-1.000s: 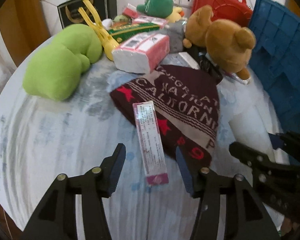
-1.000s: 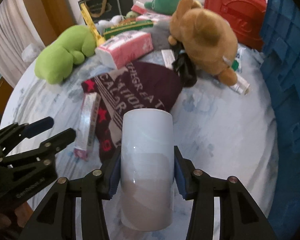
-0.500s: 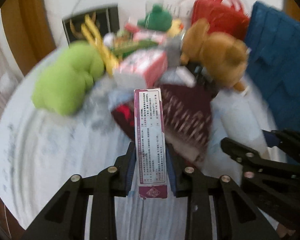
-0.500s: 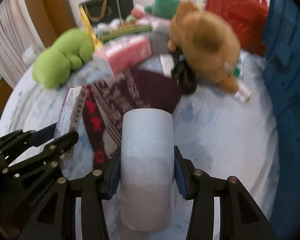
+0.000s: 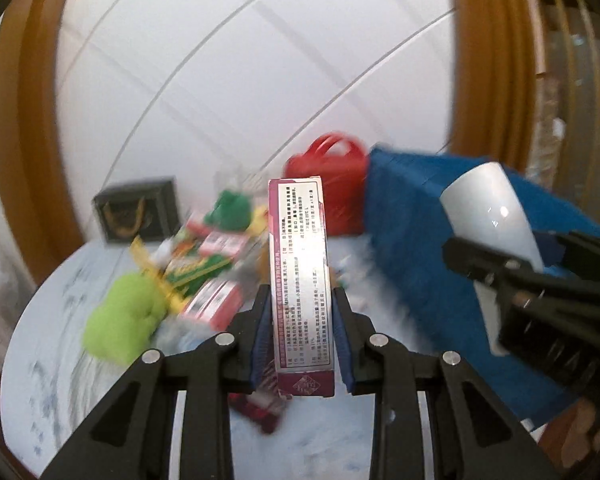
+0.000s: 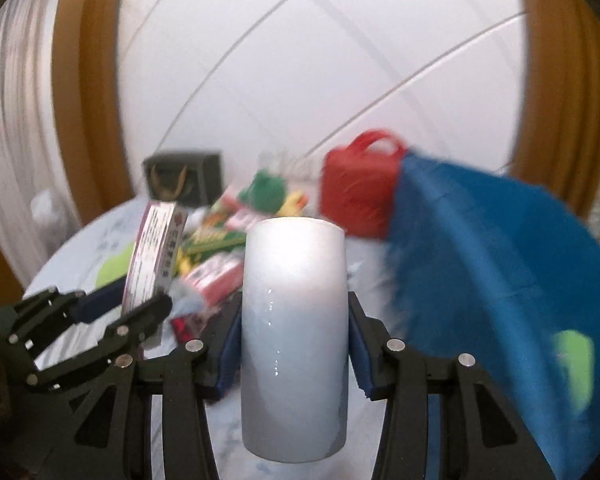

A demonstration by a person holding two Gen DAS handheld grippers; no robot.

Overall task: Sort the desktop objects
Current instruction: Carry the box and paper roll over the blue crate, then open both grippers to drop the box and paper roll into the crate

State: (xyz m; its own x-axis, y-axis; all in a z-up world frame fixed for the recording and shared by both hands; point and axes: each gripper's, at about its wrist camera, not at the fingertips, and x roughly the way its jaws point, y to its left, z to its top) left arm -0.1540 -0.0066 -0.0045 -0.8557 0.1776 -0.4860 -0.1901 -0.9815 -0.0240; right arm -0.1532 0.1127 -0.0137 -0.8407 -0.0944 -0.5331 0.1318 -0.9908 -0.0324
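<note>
— Left gripper (image 5: 300, 332)?
— Clamped on the long box (image 5: 302, 280), long axis pointing away along the fingers, above the table (image 5: 40, 340). Label text is too small to read.
— Right gripper (image 6: 293, 344)?
— Pinching the white cup (image 6: 294, 320), upright, beside the blue bin (image 6: 500, 260); red case (image 6: 360, 188) behind.

one cup (image 6: 294, 320), one box (image 5: 302, 280), one red bag (image 5: 332, 188)
</note>
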